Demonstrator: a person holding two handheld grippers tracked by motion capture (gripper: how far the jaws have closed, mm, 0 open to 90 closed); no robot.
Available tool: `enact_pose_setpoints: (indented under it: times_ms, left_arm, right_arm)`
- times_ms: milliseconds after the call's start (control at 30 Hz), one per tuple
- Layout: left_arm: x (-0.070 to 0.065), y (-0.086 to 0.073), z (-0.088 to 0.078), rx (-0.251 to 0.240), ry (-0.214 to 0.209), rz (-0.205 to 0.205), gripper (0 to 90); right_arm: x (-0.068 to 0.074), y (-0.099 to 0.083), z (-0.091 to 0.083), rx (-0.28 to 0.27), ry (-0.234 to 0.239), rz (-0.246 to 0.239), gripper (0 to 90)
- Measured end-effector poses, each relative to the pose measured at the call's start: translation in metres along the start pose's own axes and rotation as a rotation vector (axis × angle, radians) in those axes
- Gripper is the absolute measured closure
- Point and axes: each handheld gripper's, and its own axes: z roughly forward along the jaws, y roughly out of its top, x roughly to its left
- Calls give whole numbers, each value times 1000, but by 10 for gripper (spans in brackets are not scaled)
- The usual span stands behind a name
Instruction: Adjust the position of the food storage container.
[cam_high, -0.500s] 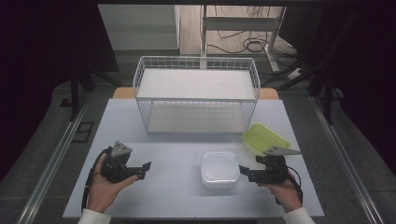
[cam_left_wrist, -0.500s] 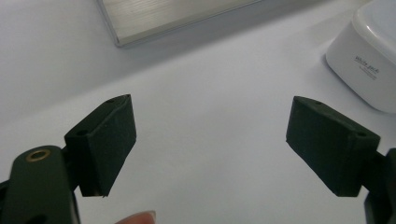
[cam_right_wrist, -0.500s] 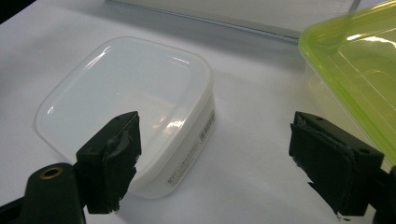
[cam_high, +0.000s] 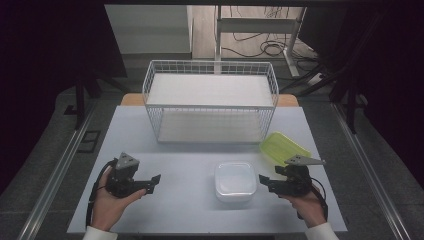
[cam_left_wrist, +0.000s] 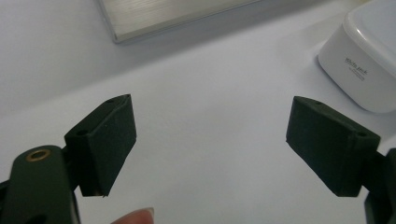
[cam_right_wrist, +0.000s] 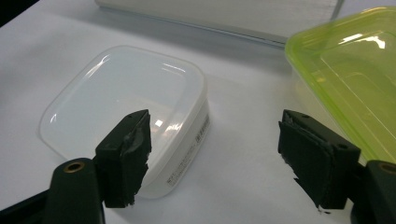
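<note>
Right gripper (cam_high: 263, 181) held low over the worktop (cam_high: 185, 165), jaws spread wide with nothing between them and touching nothing (bare white surface in the gap, as seen in the right gripper view). Just ahead of its jaws, close but apart: white lidded container (cam_high: 235, 181), resting flat near the middle of the worktop, between the two grippers. In the right gripper view, same container (cam_right_wrist: 126, 107) lying past the left-hand jaw, green lid (cam_right_wrist: 350, 70) off past the right-hand one. In the high view, green lid (cam_high: 284, 148) tilted just behind the right gripper. Left gripper (cam_high: 154, 183) likewise wide apart and empty, well clear of the container, pointing toward it. Wire basket (cam_high: 210, 102) standing at the far side.
</note>
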Motion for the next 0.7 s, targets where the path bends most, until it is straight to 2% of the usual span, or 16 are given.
enact_pose_setpoints:
  times_ms: [133, 300, 467, 533, 700]
  left_arm:
    - [1, 0, -6, -18, 1, -7, 160]
    - [1, -1, -3, -2, -8, 6, 163]
    - [5, 0, 1, 0, -43, -26, 188]
    - [4, -1, 3, 6, -58, -20, 190]
    - [1, -1, 2, -3, -74, -18, 195]
  right_arm:
    - [2, -3, -2, 5, -7, 16, 281]
    - [0, -3, -1, 15, -2, 14, 310]
    - [-5, -5, 3, 41, 5, -1, 322]
    - [-6, -5, 2, 56, -6, -11, 323]
    - [-6, -5, -2, 72, 5, -3, 324]
